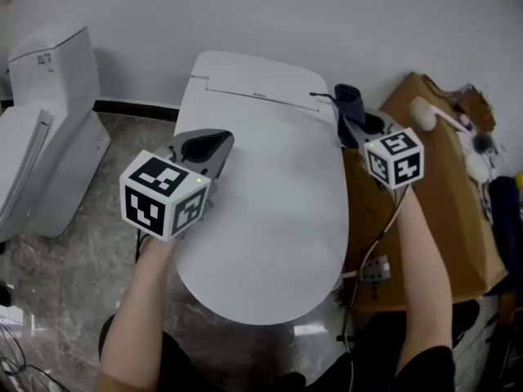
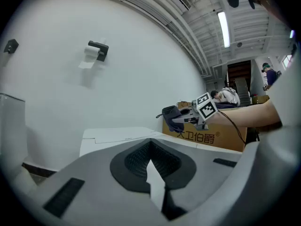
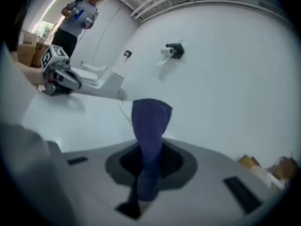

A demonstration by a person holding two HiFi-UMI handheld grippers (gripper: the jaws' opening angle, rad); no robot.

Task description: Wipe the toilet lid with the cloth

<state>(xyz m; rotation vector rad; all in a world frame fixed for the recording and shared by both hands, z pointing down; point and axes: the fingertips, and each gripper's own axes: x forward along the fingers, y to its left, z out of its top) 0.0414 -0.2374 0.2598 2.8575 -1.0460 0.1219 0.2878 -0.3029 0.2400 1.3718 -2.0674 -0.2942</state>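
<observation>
The white toilet lid (image 1: 278,194) lies closed in the middle of the head view. A dark blue cloth (image 1: 346,102) sticks up from my right gripper (image 1: 351,127), which is shut on it just past the lid's right rear edge, over the cardboard box. In the right gripper view the cloth (image 3: 150,121) stands upright between the jaws, with the lid (image 3: 70,121) beyond it. My left gripper (image 1: 214,141) hovers over the lid's left side, shut with nothing in it. The left gripper view shows its jaws closed above the lid (image 2: 117,135), with the cloth (image 2: 171,115) farther right.
A second white toilet (image 1: 41,129) stands at the left on the marble floor. A cardboard box (image 1: 445,202) beside the toilet's right side carries a white brush (image 1: 433,117) and clutter. A paper holder (image 2: 96,48) hangs on the wall. A person (image 3: 80,13) stands far off.
</observation>
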